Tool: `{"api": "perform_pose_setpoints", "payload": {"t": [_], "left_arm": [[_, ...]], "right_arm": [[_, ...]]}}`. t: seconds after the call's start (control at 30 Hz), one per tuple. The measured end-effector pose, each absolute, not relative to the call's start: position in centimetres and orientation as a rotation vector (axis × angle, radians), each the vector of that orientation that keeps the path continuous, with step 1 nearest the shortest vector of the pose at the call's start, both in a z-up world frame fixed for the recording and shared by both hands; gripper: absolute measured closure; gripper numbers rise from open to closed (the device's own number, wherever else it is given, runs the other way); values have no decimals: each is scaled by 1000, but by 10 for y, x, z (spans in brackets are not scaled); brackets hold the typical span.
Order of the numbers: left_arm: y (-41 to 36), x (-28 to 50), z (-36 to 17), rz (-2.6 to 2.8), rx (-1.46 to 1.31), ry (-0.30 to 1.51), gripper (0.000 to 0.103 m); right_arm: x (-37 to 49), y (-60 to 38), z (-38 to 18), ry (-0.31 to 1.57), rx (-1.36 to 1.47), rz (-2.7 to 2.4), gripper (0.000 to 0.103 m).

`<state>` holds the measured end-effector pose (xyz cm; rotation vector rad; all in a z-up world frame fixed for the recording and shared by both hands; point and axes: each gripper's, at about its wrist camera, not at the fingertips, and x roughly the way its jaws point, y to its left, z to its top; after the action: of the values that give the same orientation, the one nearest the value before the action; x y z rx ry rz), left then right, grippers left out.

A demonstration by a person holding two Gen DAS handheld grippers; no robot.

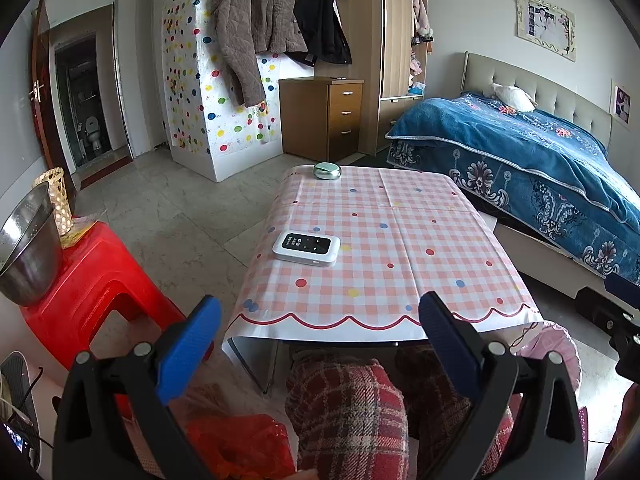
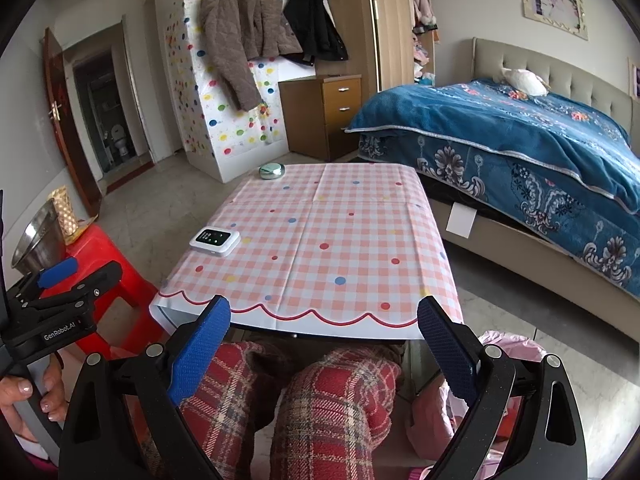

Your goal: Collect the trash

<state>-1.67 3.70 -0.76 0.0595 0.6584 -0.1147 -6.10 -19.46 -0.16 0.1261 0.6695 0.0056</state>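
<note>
My left gripper [image 1: 320, 344] is open and empty, held just in front of the near edge of the table [image 1: 400, 280] with the pink checked cloth. My right gripper [image 2: 324, 344] is open and empty too, at the same edge above plaid-trousered knees. The left gripper also shows in the right wrist view [image 2: 60, 276] at far left. A red plastic bag [image 1: 240, 444] lies low at the left, and a pink plastic bag [image 2: 512, 352] sits on the floor at the right, also in the left view [image 1: 556, 344]. No loose trash shows on the cloth.
A white device with a dark screen [image 1: 307, 249] and a green round tin [image 1: 327, 170] lie on the table. A red stool [image 1: 100, 284] at the left holds a steel bowl [image 1: 28, 252] and a woven cup [image 1: 56, 200]. A bed [image 1: 540, 168] is at the right.
</note>
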Motion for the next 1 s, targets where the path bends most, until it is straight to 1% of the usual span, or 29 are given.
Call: {"api": "perform_pose_setpoints", "payload": {"t": [1.0], "left_arm": [[34,-17,-10,-114,68,663,7]], "right_arm": [[-64,-198,-7,680,139,7,10]]}}
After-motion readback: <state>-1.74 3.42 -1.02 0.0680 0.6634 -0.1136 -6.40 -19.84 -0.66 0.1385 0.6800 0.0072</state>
